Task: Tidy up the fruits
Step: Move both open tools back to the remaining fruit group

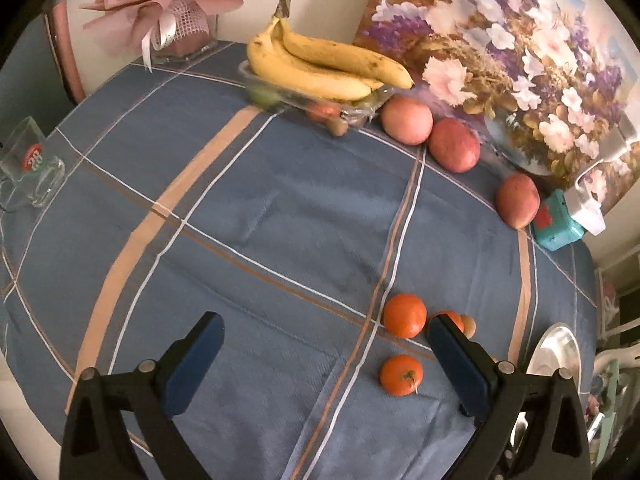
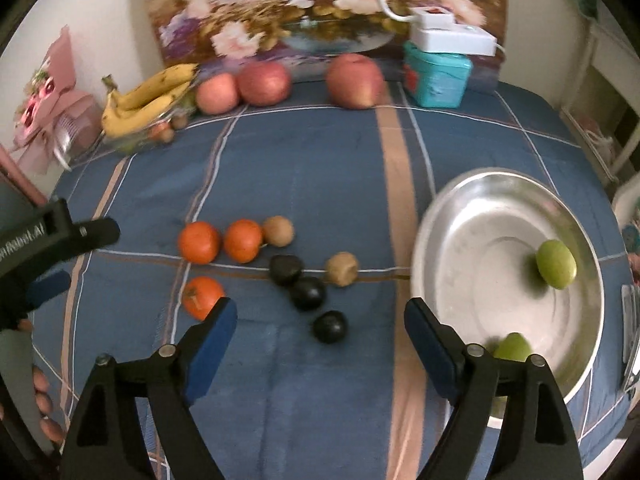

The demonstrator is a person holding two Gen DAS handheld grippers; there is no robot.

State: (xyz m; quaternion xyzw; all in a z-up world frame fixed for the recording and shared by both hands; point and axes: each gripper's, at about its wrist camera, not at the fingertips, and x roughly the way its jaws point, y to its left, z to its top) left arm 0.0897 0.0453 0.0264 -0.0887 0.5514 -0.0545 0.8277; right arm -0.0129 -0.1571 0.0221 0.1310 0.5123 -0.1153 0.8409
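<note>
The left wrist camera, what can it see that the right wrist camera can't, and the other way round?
Only the left wrist view shows the glass mug at the table's left edge. Only the right wrist view shows three dark fruits, two green fruits inside the metal bowl, and the left gripper from the side. Both show the bananas, three red apples, three oranges and the teal box.
</note>
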